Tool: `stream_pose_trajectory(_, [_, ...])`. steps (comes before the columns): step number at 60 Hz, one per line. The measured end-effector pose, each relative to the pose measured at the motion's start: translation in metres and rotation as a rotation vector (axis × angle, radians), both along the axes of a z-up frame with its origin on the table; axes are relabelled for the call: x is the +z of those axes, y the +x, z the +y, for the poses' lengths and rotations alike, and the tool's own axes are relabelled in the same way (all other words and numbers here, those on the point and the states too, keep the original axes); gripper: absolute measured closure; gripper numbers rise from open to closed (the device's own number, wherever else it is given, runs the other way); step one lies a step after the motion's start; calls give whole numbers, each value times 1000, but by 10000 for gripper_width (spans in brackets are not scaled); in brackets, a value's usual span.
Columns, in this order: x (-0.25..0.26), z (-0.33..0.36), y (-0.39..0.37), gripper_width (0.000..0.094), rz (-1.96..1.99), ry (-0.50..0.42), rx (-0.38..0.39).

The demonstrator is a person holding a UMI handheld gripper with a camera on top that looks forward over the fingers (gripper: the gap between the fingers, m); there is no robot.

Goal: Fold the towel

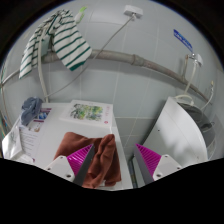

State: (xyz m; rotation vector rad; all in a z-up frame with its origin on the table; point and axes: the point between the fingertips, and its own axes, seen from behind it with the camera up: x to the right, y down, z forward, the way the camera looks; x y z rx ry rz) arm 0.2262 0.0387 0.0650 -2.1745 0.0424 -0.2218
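A brown towel (101, 162) hangs in crumpled folds between my fingers, close against the left pad (80, 158). A wide gap lies between the towel and the right pad (151, 158). My gripper (115, 152) is open. The towel's lower end drops out of sight below the fingers. What holds the towel up cannot be seen.
A white table (75, 125) lies ahead to the left, with a printed sheet (90, 112) and a blue cloth (32, 105) on it. A green-and-white striped cloth (60, 40) hangs on the wall above. A white appliance (185, 125) stands to the right.
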Motion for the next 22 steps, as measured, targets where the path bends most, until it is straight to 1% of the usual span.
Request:
stream_pose_trajectory(5, [26,-26,-15,92,32,39,-5])
stream_pose_trajectory(19, [87,-123,-97,89,139,136,47])
stream_pose_trajectory(22, [97,-145,-108,89,148,140,50])
